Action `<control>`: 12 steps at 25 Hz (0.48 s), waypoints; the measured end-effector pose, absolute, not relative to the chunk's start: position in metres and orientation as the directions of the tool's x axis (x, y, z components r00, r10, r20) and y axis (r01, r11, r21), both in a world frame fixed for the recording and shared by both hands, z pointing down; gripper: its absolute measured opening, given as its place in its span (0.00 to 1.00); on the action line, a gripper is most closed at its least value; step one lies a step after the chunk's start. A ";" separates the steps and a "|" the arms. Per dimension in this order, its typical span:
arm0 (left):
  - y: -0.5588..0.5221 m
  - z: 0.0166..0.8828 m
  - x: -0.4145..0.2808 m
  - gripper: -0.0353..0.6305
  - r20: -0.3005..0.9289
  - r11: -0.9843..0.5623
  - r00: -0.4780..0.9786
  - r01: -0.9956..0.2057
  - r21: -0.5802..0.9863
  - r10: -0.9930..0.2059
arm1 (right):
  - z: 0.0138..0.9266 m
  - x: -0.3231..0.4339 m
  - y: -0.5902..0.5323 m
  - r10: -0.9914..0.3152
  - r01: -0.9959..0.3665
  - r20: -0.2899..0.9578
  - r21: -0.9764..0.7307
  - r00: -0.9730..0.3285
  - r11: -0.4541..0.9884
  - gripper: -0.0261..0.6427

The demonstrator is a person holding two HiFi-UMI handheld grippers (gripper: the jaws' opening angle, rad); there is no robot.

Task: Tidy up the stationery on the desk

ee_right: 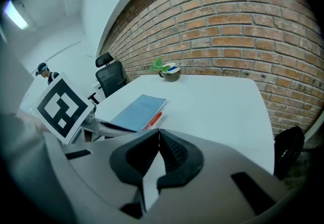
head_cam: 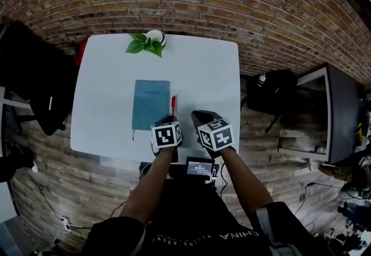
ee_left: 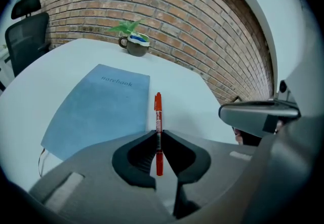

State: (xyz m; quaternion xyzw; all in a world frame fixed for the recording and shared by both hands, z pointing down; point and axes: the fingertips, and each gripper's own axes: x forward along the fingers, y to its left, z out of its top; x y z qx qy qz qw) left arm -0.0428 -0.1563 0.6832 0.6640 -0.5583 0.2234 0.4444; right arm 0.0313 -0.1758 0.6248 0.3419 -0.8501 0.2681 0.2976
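1. Left tongs [ee_left: 158, 139]: jaws clamped on the red pen [ee_left: 158, 111], gripping it below its middle. A short tail of the pen shows behind the jaw tips, and the longer part points toward the brick wall [ee_left: 212, 20].
2. Red pen: just beside the right edge of the blue notebook [ee_left: 101, 106] and roughly parallel to it. Cannot tell whether it rests on the counter [head_cam: 203, 75] or is raised off it.
3. Right tongs [ee_right: 158, 134]: jaws together with nothing between them, held at the near edge of the counter, just right of the left tongs.
4. Blue notebook: closed and lying flat near the middle of the white counter, with "notebook" lettered on its cover.
5. Mug with green plant [ee_left: 134, 43]: stands at the counter's far edge, near the brick wall and well apart from the notebook.
6. Black office chair [ee_left: 25, 35]: stands left of the counter.
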 end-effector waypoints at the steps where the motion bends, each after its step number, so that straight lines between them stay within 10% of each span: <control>1: -0.157 0.685 -0.043 0.12 0.794 0.032 0.269 -0.940 0.340 -0.545 | 0.626 0.033 -0.176 -0.420 -0.741 0.690 -0.254 -0.589 0.622 0.06; 12: -0.163 0.691 -0.044 0.12 0.811 0.047 0.238 -0.950 0.310 -0.534 | 0.631 0.040 -0.185 -0.414 -0.739 0.688 -0.270 -0.596 0.617 0.06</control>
